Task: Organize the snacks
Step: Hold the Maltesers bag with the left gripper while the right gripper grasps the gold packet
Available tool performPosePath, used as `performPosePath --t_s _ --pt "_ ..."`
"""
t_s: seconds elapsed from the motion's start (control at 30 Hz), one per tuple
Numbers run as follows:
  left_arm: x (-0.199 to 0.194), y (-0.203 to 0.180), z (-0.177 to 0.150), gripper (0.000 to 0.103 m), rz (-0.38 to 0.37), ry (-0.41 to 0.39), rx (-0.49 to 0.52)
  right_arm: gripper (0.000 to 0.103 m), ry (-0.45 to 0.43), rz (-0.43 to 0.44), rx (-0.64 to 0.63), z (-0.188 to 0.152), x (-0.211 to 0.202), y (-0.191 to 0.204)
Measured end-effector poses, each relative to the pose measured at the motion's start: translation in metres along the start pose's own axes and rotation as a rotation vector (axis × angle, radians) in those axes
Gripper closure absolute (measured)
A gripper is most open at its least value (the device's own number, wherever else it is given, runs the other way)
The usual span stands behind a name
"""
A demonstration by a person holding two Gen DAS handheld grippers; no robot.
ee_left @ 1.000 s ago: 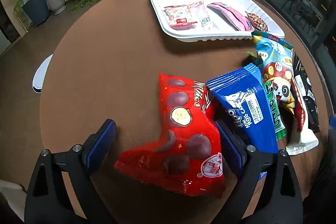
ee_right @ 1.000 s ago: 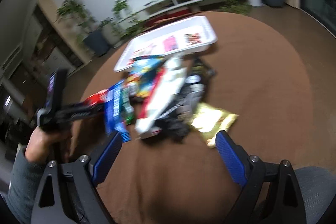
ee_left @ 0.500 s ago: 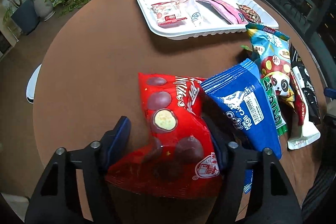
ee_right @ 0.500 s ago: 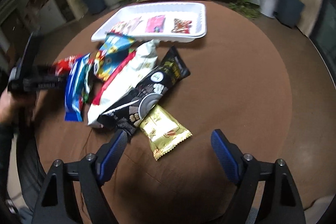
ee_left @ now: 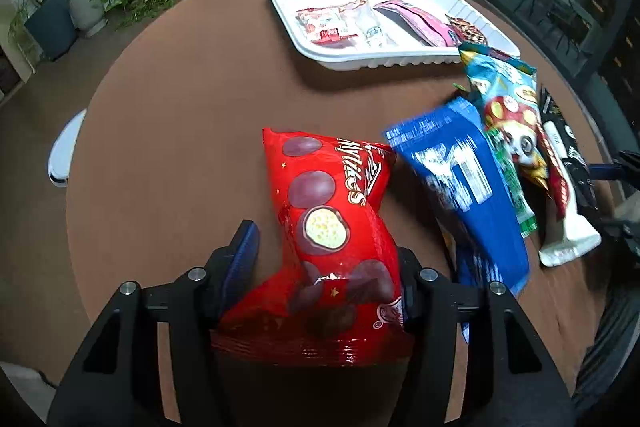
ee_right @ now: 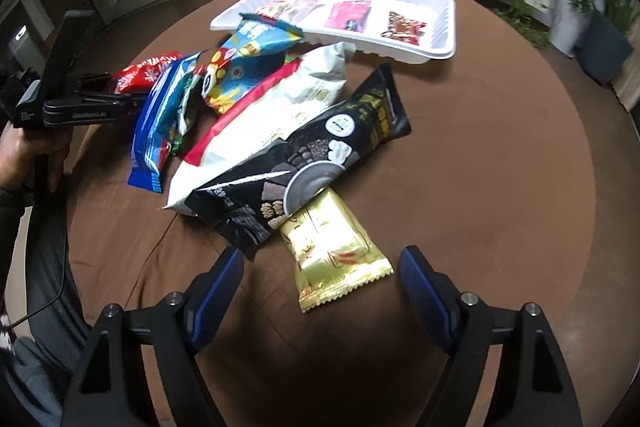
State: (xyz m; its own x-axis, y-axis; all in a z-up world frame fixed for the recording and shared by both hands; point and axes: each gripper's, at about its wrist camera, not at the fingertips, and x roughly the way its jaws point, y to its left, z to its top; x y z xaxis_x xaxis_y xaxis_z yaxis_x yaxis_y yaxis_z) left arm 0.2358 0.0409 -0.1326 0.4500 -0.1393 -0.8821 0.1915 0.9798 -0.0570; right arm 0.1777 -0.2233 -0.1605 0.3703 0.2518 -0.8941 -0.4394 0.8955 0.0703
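A red bag of chocolate balls (ee_left: 332,227) lies on the round brown table (ee_left: 180,147). My left gripper (ee_left: 324,247) has its jaws closing on the bag's near end. Both pads press its sides and the foil bunches up between them. In the right wrist view, a gold foil packet (ee_right: 332,255) lies just beyond the fingertips of my right gripper (ee_right: 320,259). Those jaws are closing slightly but stand wide, and neither pad touches the packet. A white tray (ee_left: 360,61) at the far side holds several small packets.
Right of the red bag lies a pile: a blue pack (ee_left: 464,195), a panda-print bag (ee_left: 508,107), a white-and-red bag (ee_right: 272,107) and a long black bag (ee_right: 320,155). A white object (ee_left: 64,151) sits at the table's left edge. Potted plants stand beyond.
The left jaws have closed in onto the red bag, which now stands bunched between them. The right gripper has rolled upright and come down over the gold packet.
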Motion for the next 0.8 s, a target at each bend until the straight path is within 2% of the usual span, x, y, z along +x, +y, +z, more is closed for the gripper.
performPosePath --t_s 0.13,0.3,0.47,0.53,0.67,0.8 --pt "-0.012 -0.004 -0.018 0.049 -0.031 -0.003 -0.024 0.029 0.040 -0.003 -0.032 0.009 0.011 -0.004" --pt "-0.021 -0.015 -0.036 0.049 -0.038 -0.011 -0.031 0.030 0.069 -0.046 -0.124 0.012 0.016 0.004" --pt "-0.023 -0.025 -0.043 0.049 -0.039 -0.019 -0.031 0.048 0.081 -0.040 -0.200 0.012 0.013 0.014" --pt "-0.024 -0.025 -0.044 0.049 -0.041 -0.023 -0.037 0.052 0.096 -0.028 -0.213 0.014 0.012 0.016" --pt "-0.032 -0.021 -0.050 0.049 -0.044 -0.036 -0.049 0.070 0.124 -0.016 -0.220 0.017 0.010 0.020" --pt "-0.037 -0.017 -0.053 0.049 -0.039 -0.044 -0.058 0.071 0.126 -0.005 -0.152 0.014 0.007 0.011"
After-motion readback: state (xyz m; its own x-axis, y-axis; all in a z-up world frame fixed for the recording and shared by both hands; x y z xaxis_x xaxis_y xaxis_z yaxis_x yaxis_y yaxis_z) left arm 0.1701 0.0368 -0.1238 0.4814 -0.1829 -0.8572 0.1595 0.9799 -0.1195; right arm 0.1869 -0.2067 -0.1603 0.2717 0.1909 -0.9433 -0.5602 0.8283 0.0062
